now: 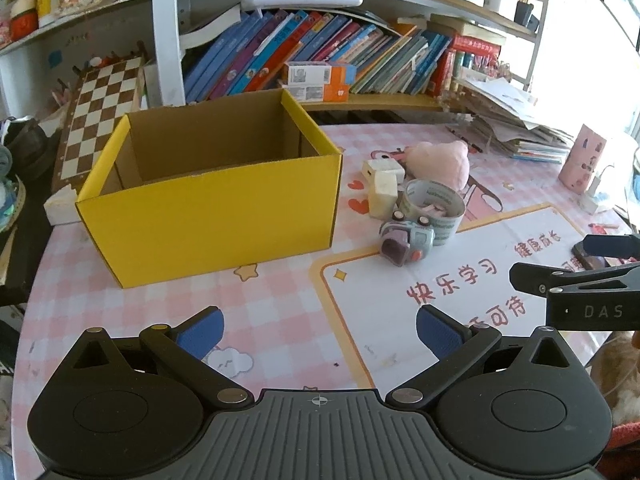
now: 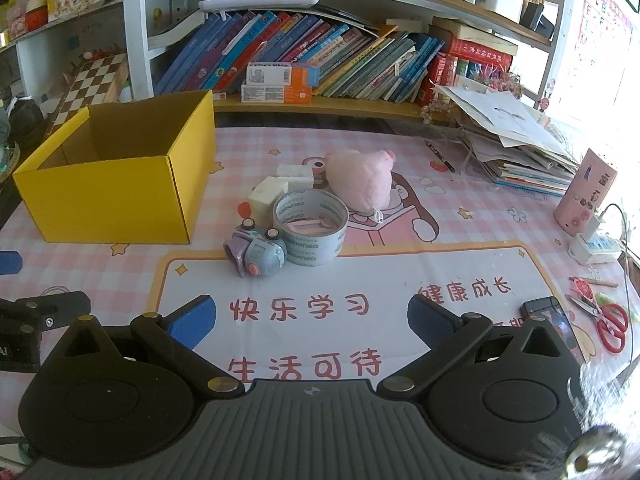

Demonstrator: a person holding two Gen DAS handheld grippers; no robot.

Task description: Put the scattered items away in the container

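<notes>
Both tools wide, holding nothing: right tool (image 2: 308, 322) faces tape roll (image 2: 310, 226) just ahead, touching toy camera (image 2: 258, 254), foam blocks (image 2: 268, 198) and soft pink plush (image 2: 360, 180); yellow box (image 2: 116, 200) ahead-left; roll likely light, stiff, grip across its wall.

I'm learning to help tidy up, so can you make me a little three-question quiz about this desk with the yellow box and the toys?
1. True or false: the yellow box already holds the pink plush.
2. What lies closest to the tape roll? A) scissors B) toy car C) phone
3. How many white blocks sit beside the tape roll?

Key: 1. False, the plush lies on the table. 2. B, the toy car touches it. 3. Two white blocks.
</notes>
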